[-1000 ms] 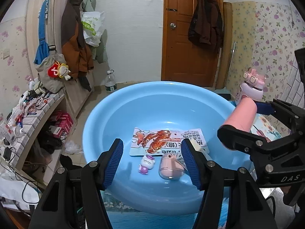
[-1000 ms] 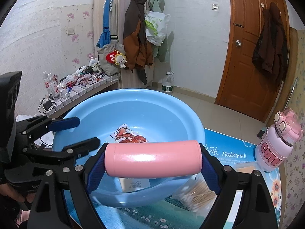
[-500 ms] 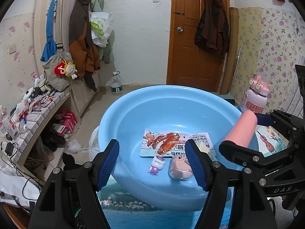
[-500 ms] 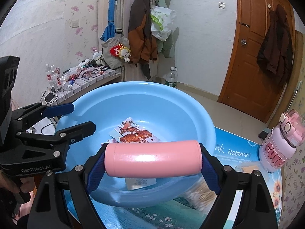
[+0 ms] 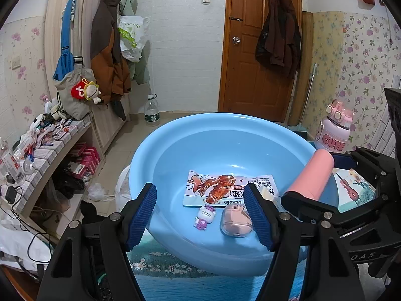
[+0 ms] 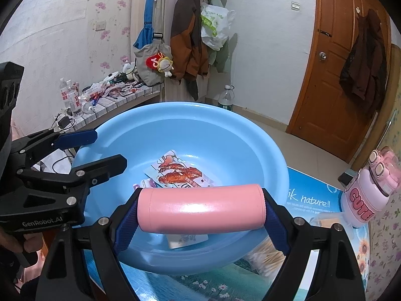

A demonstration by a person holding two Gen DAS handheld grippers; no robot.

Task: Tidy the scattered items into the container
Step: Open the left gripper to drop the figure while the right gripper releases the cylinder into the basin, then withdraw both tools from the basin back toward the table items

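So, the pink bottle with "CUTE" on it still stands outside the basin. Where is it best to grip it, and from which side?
Grip the bottle on its smooth round body, below the bumpy lid, probably coming level from the basin side, the open one. It stands upright, so a side grip suits it. The right claw must first drop its pink cylinder.

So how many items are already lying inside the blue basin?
3: a snack packet flat on the bottom, a small toy figure and a pink case just in front of it. The left gripper's fingers may hide more.
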